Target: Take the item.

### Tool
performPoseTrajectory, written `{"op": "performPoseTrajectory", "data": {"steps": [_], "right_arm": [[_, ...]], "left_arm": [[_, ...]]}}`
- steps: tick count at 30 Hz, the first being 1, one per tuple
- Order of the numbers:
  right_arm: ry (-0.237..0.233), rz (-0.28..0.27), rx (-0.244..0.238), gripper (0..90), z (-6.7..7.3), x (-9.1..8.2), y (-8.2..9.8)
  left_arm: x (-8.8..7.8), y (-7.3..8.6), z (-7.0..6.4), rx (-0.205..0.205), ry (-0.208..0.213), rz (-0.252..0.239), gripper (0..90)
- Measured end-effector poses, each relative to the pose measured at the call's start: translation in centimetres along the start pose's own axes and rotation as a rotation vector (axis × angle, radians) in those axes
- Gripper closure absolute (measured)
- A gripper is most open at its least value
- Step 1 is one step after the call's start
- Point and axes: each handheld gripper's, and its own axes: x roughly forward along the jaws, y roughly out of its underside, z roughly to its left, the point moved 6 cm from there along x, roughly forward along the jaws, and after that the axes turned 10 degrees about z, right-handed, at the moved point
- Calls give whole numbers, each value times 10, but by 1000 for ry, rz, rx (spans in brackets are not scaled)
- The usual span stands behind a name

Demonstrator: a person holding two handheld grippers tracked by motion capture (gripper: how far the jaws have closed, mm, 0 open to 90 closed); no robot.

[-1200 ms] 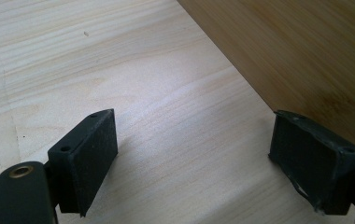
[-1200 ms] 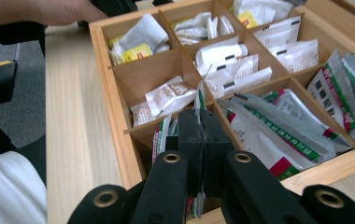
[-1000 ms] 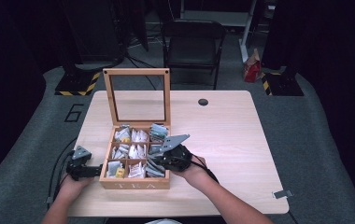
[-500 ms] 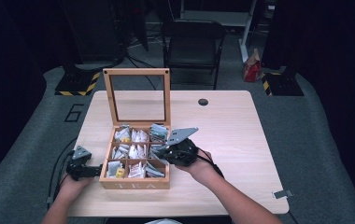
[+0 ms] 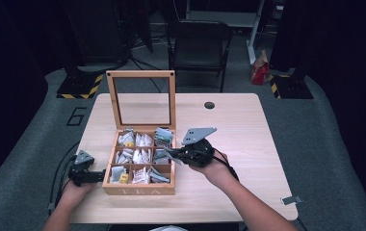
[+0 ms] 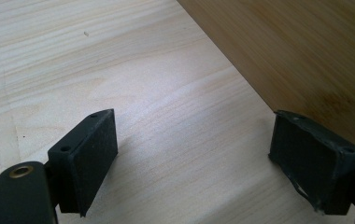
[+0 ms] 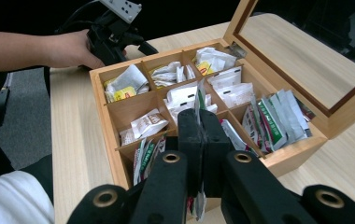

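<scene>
High view: a wooden tea box (image 5: 140, 185) sits on a pale table (image 5: 248, 144), its glass lid (image 5: 141, 100) standing upright at the far edge. The box is split into compartments full of tea packets. The right gripper (image 5: 171, 155) hovers over the box's right edge, jaws pointing toward the box, with a thin packet (image 5: 164, 153) between them. The left gripper (image 5: 97, 177) rests on the table against the box's left wall.

Left gripper view: two black jaws stand wide apart with nothing between them. Bare table lies between them, and the box wall (image 6: 297, 51) runs just beside the right-hand jaw.

Right gripper view: the jaws are clenched on the packet (image 7: 199, 107), which sticks up edge-on between the pads, above the box's near compartments. Beyond the box, a hand (image 7: 68, 49) holds the left gripper (image 7: 143, 46) at the box's far wall.
</scene>
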Motion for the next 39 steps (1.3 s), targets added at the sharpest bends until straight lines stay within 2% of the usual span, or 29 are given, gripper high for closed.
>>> {"op": "performPoseTrajectory", "data": {"steps": [15,19,35,39], "right_arm": [[56,-9,18,895,-16,-19,12],[74,-18,42,895,-22,-27,17],[129,-22,76,895,-38,-41,36],[146,-17,94,894,-42,-42,46]], "left_arm": [[0,0,0,0,-1,-1,148],[0,0,0,0,-1,-1,148],[0,0,0,-2,1,0,148],[0,0,-1,-5,3,2,148]]}}
